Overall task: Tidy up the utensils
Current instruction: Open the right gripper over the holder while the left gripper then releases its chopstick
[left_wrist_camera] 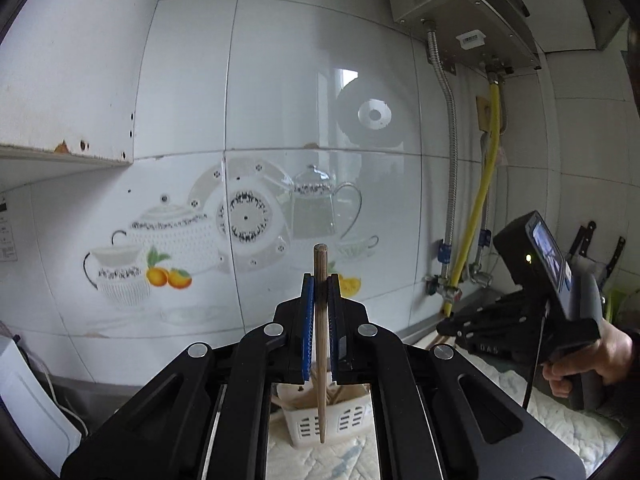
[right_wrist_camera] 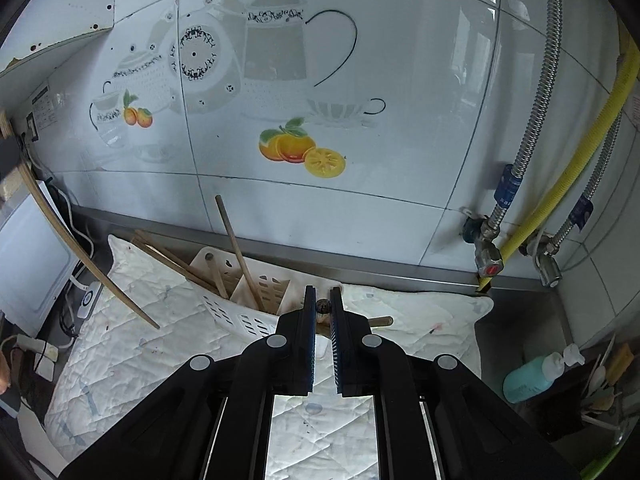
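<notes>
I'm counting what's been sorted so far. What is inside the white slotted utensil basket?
The white basket holds several wooden sticks, chopsticks or handles, leaning out of its compartments. Their lower ends are hidden by the walls, and the right gripper covers the basket's right side.

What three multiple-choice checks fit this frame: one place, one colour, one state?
1. The white utensil basket sits:
A in a sink
B on the quilted cloth
C on a wall hook
2. The smooth hose by the valves is:
A yellow
B red
C black
3. The left gripper is:
A open, empty
B shut on a spoon
C shut on a chopstick

B: the cloth lies under the basket.
A: plainly yellow against the tiles.
C: the pads clamp an upright wooden stick.
</notes>
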Tool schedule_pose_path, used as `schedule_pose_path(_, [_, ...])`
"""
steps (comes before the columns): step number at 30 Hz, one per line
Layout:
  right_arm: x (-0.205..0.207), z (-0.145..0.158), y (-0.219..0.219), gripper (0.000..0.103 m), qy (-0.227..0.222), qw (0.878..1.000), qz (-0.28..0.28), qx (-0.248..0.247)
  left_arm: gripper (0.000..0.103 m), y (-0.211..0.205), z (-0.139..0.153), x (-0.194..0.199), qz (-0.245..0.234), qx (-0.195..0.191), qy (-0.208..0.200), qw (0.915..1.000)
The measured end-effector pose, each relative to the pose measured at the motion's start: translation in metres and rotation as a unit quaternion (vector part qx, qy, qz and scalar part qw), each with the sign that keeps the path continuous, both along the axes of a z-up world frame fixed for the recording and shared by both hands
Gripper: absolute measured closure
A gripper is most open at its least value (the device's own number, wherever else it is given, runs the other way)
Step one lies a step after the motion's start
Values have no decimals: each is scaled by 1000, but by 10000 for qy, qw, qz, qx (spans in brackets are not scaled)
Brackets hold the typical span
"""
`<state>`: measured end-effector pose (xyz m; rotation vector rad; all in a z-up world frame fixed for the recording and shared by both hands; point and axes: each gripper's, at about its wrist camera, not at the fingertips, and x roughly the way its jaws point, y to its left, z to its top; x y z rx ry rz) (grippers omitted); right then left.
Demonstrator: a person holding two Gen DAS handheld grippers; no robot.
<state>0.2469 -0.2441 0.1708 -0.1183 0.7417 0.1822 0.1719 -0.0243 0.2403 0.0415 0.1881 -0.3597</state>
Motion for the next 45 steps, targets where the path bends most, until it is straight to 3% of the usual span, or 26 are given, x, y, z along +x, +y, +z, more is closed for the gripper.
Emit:
schedule_pose_path(4, [-1,0,-3,95,-178,9998,-7,-14,98,-9,7,16,68,7,-160,9998])
schedule_pose_path(9, [-14,2,-12,87,-390,9992,-10,-3,98,-20,4,38,155,63,-272,9995])
schedule_pose_path(21, [-60,1,-18,78,-706,9972,223,89,98,-21,-39,89,311,-98,41,9995])
schedule_pose_path(34, [-77,-2,-6,77,-801,9958,430,125,98,-22,-46,99,304,-235,53,9992])
schedule_pose_path(45, [-89,-7,-3,74,-790,9956,468,209,98,-24,-64,103,266,-193,421,9986])
